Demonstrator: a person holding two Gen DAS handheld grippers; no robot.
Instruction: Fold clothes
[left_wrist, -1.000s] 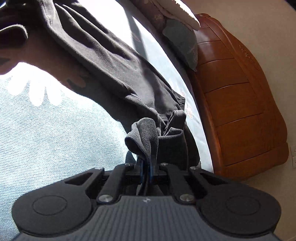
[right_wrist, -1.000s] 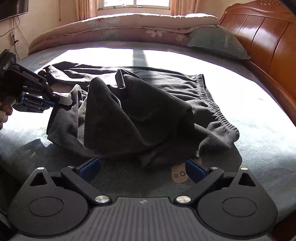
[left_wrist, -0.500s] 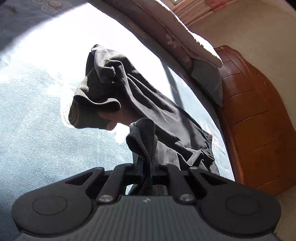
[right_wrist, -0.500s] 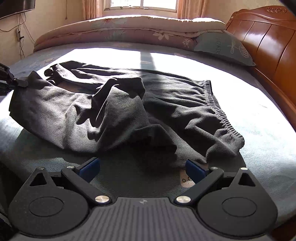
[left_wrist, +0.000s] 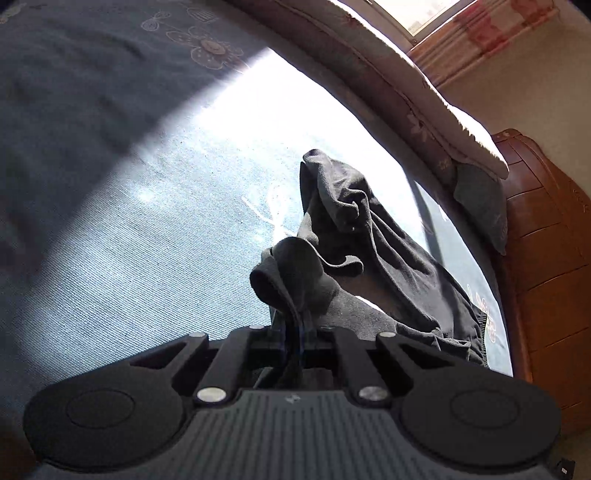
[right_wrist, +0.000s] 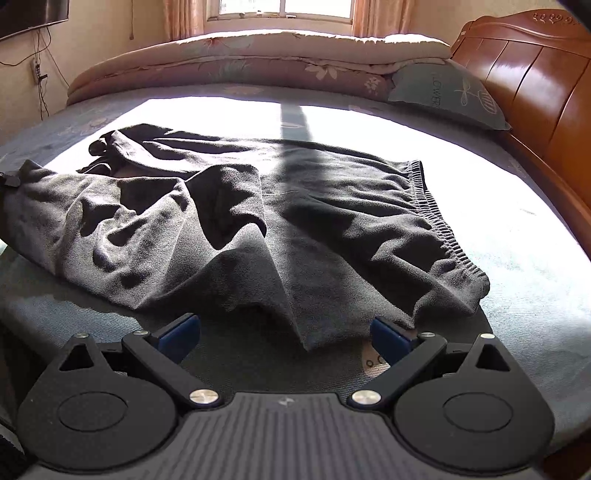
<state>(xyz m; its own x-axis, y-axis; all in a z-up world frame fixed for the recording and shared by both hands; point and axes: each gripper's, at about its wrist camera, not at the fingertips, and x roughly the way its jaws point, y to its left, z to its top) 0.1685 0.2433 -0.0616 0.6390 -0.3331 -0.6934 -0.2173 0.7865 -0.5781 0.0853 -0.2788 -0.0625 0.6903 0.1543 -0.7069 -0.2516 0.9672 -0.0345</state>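
Dark charcoal pants (right_wrist: 314, 229), kinda fuzzy grey in sun. Bedsheet (right_wrist: 517, 266) dusty blue, pale flower outlines. Quilt (right_wrist: 258, 55) pink/cream floral. Teal pillow (right_wrist: 447, 96). Headboard (right_wrist: 535, 85) glossy orange-brown wood. Gripper pads (right_wrist: 388, 338) blue.

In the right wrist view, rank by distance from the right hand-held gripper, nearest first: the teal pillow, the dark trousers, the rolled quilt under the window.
1. dark trousers: spread on the bed just ahead of the right hand-held gripper.
2. teal pillow: far right, against the headboard.
3. rolled quilt: along the far bed edge, under the window.
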